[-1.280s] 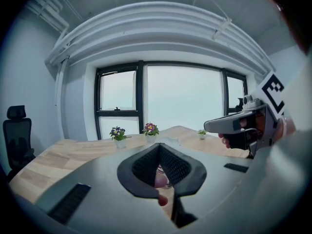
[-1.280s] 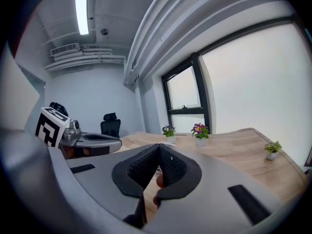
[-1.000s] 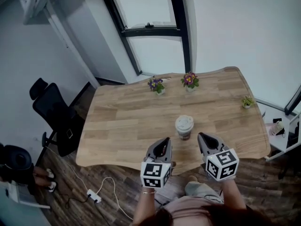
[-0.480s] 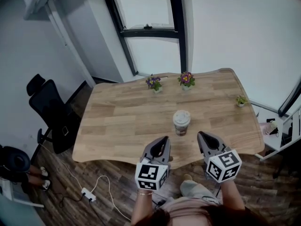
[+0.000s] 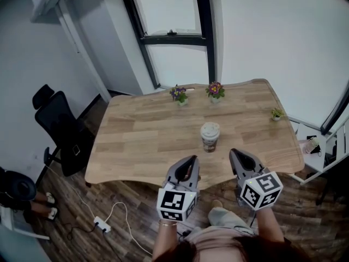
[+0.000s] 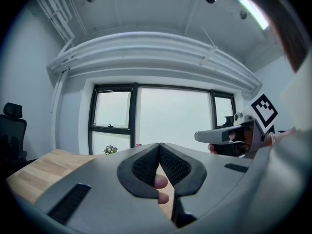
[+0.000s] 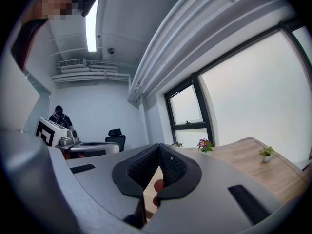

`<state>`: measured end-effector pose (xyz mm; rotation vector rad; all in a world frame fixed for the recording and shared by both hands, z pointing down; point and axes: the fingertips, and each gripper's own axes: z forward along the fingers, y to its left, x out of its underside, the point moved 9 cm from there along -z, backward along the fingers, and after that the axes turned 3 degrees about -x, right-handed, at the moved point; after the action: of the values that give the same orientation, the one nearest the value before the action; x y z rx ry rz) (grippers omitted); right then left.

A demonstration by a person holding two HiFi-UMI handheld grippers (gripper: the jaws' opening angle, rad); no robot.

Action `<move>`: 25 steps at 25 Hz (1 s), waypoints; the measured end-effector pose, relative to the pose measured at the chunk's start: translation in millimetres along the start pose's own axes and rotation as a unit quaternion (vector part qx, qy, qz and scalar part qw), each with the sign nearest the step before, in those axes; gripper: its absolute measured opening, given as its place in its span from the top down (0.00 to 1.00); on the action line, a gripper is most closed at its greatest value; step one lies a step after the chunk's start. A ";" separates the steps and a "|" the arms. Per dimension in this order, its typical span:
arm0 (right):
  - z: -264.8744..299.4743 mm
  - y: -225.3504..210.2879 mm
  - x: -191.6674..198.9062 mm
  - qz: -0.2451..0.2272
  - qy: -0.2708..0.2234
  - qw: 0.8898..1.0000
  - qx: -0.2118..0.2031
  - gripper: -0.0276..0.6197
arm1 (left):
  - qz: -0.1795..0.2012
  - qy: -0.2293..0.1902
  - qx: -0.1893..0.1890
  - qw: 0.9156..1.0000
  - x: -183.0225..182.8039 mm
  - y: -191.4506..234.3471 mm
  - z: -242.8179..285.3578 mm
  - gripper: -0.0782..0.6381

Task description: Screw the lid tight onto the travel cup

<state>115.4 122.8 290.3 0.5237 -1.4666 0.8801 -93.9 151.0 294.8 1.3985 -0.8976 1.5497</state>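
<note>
Toward the middle of the table (image 5: pixel 136 141), a little nearer its front edge, the travel cup (image 5: pixel 210 141) stands upright with its lid (image 5: pixel 210 129) on top. Both tongs hover at that front edge, apart from the cup — the left gripper (image 5: pixel 191 161) and the right gripper (image 5: pixel 235 154) are each clenched on nothing. Two flower pots (image 5: pixel 179 96) stand by the far edge.

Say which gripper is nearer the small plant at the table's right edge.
Right. The right gripper sits at the near edge, left of the small plant; the left gripper is farther left.
</note>
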 end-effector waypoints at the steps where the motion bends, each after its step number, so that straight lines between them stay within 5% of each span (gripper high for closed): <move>1: -2.0 1.8 -0.3 -0.001 -0.001 1.000 0.000 0.96 | 0.001 -0.002 0.000 1.000 -0.5 -1.4 -2.7 0.89; 25: -40.7 29.9 -6.0 -0.025 -0.012 1.000 0.013 0.96 | 0.023 -0.015 -0.025 0.999 -4.4 -26.3 -46.5 0.89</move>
<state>118.5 171.3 275.2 0.5896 -1.4605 0.8567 -87.6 203.2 284.2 1.3767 -0.9855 1.5337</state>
